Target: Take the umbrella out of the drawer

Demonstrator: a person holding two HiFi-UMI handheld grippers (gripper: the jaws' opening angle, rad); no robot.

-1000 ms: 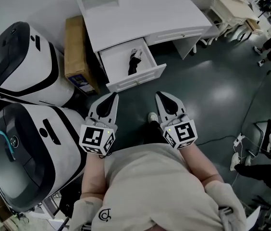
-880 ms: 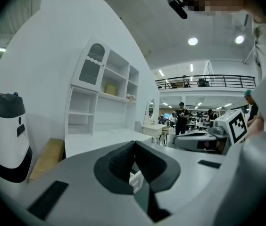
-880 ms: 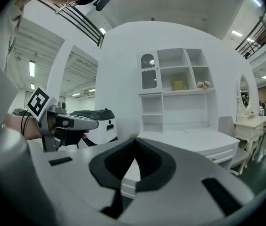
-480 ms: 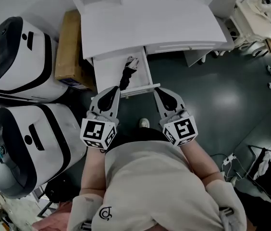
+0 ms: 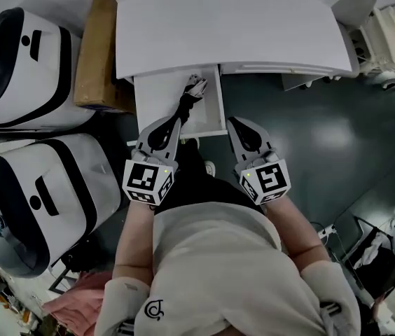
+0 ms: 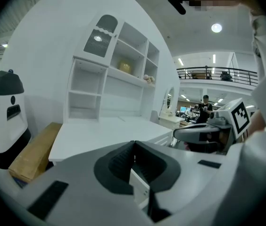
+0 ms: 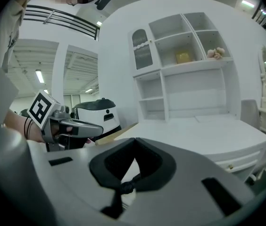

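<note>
Umbrella [image 5: 185, 103] is seen folded, dark along its length with a pale end turned towards the desk [image 5: 232, 33], and it is laid slantwise in the open drawer [image 5: 152, 100] of that white desk. Its near end is covered by the tip of the left gripper [image 5: 176, 120], which is held over the drawer's front edge; whether the umbrella is touched cannot be told. The left gripper's jaws are pressed together with nothing between them. The right gripper [image 5: 233, 122] is held just beside the drawer's right front corner, above the dark floor [image 5: 309, 124], and its jaws are likewise closed on nothing. A cardboard box [image 5: 96, 54] is stood against the desk's left side, and two large white-and-black machines [image 5: 22, 68] are placed further left.

Compared with a second ago, the desk and drawer are shown nearer and squarer in the head view. Both grippers, then well short of the drawer, are now brought up to its front, their jaws unchanged
</note>
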